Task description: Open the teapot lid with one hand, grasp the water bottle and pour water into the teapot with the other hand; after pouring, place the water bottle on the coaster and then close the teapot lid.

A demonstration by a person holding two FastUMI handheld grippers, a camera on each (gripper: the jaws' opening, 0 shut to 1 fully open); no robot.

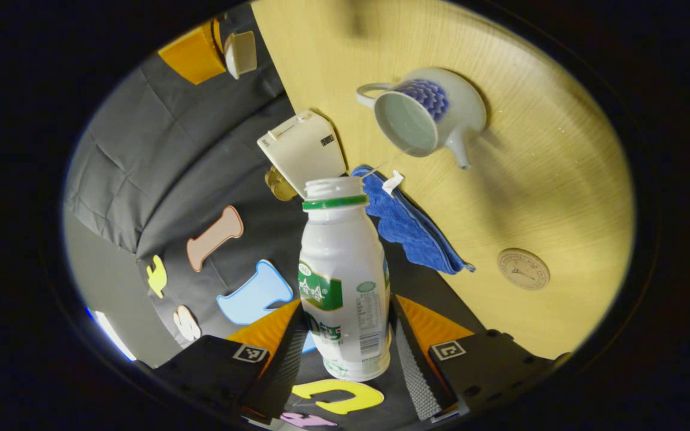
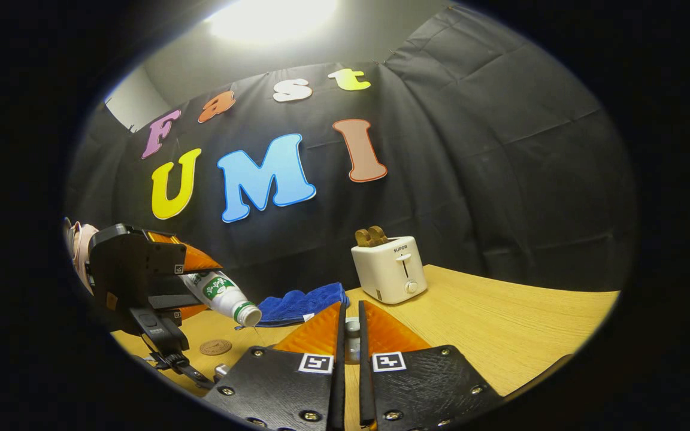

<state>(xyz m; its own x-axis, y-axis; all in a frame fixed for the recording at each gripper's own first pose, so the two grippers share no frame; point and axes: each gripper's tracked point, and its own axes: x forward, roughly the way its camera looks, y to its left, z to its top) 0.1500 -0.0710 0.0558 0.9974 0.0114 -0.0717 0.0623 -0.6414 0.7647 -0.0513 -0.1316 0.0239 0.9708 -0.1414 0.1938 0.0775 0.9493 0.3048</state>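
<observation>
In the left gripper view, the left gripper (image 1: 345,353) is closed on the lower body of a white plastic water bottle (image 1: 343,281) with a green label and green neck ring, one finger pressing each side. The bottle's long axis runs straight out along the fingers, its uncapped mouth pointing away from the gripper toward a white ceramic teapot (image 1: 429,114) with a blue scale pattern. The teapot stands lidless on the pale wooden table (image 1: 560,179), its opening bare and its spout aimed away from the bottle's mouth. A folded blue cloth (image 1: 408,224) lies between the bottle's mouth and the teapot, and a round brown coaster (image 1: 523,269) sits well apart from the teapot. A white toaster (image 1: 303,149) is near the teapot.

In the right gripper view, the bottle (image 2: 222,294) is tilted, mouth lower than its base. The right gripper (image 2: 351,344) is nearly closed on a small pale knobbed object (image 2: 352,341), whose identity cannot be told.
</observation>
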